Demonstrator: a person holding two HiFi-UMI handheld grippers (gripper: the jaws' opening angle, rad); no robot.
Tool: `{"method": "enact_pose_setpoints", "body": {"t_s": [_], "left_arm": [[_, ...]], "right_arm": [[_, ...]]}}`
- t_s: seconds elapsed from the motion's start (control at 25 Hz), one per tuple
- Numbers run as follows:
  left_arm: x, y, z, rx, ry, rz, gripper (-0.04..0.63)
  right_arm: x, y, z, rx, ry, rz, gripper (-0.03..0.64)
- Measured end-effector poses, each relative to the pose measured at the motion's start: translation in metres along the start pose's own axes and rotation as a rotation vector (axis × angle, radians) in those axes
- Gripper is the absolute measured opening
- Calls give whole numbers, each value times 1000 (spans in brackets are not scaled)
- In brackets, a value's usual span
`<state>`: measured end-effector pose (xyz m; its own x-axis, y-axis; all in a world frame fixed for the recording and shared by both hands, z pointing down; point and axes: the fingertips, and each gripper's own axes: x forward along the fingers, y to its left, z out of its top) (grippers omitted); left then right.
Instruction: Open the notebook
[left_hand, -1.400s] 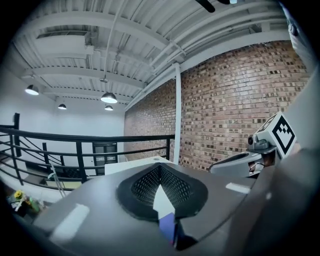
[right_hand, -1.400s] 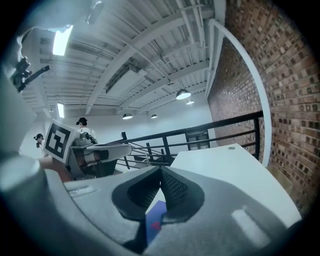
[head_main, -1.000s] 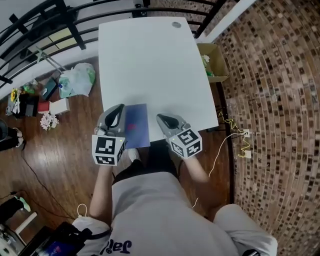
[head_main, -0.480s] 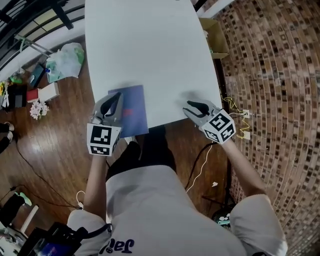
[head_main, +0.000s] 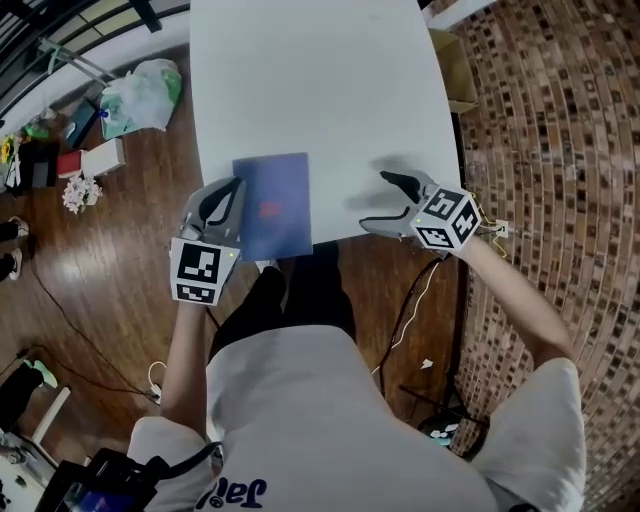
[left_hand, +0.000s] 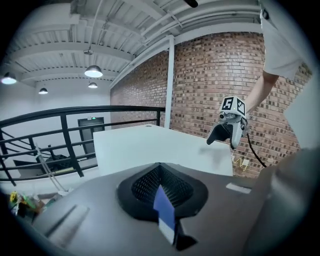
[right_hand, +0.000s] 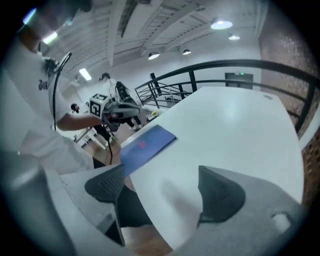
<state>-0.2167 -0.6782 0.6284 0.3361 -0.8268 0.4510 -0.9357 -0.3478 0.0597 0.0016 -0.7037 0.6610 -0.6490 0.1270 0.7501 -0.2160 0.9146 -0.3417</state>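
My left claw pinches the notebook by its left edge, centre-left of frame on the tabletop. My right claw is opening, empty. I judge the notebook light and floppy, so I'd take the cover's right edge.

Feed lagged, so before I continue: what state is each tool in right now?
Left tool: closed on the edge of the blue notebook.
Right tool: opening, nothing between its jaws, holding nothing.

Matt notebook, smooth table
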Motion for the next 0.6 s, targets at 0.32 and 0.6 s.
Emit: {"method": "enact_pose_setpoints", "body": {"t_s": [0.32, 0.6], "left_arm": [[-24, 24, -17, -50, 15, 72, 17], [-34, 27, -28, -83, 17, 92, 17]], "right_arm": [[81, 54, 42, 326, -117, 217, 442], [102, 50, 42, 536, -182, 264, 440]]}}
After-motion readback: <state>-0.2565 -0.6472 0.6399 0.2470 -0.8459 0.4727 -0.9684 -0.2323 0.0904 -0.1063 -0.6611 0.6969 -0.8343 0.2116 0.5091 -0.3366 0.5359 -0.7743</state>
